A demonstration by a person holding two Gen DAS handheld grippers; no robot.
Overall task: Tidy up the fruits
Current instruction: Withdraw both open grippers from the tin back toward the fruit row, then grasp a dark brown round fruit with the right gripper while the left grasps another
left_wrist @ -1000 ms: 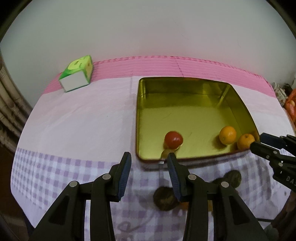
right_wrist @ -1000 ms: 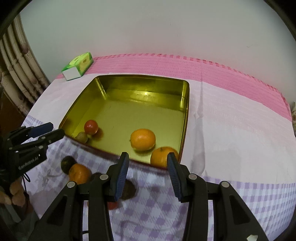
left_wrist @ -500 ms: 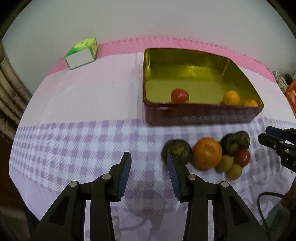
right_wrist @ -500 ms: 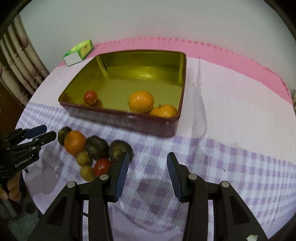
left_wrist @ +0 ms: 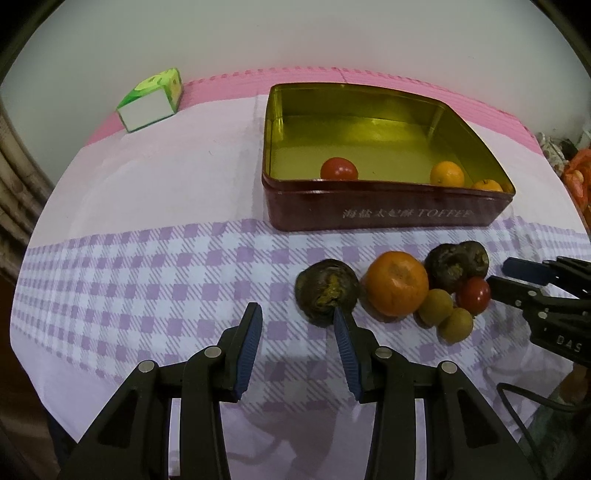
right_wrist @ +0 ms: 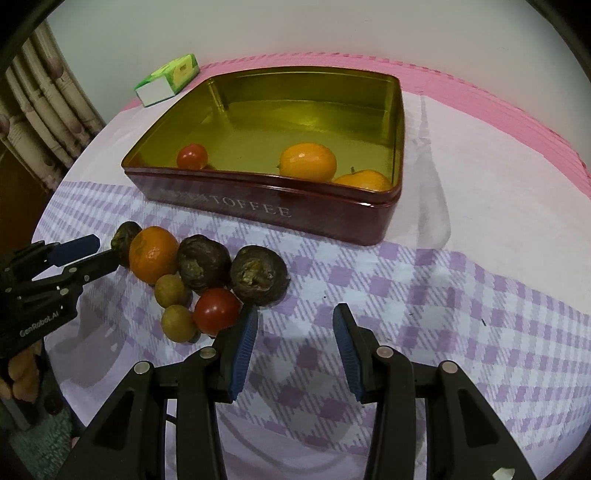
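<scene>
I see both hand-held grippers, left (left_wrist: pixel 297 321) and right (right_wrist: pixel 293 323), part open and empty, near the dark wrinkled round fruit (left_wrist: pixel 327 291); only the right view shows its orange neighbour (right_wrist: pixel 153 254) touching it.

A home room, by the look of it: a table under a pink and lilac-checked cloth (left_wrist: pixel 147 280) against a plain white wall (left_wrist: pixel 295 33), patterned curtain folds (right_wrist: pixel 48 99) beside it.

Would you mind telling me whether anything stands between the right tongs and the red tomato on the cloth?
Nothing visible does. The right tongs stand open just beside the loose tomato, with only bare checked cloth between the tips. The tin lies beyond, its top open.
</scene>
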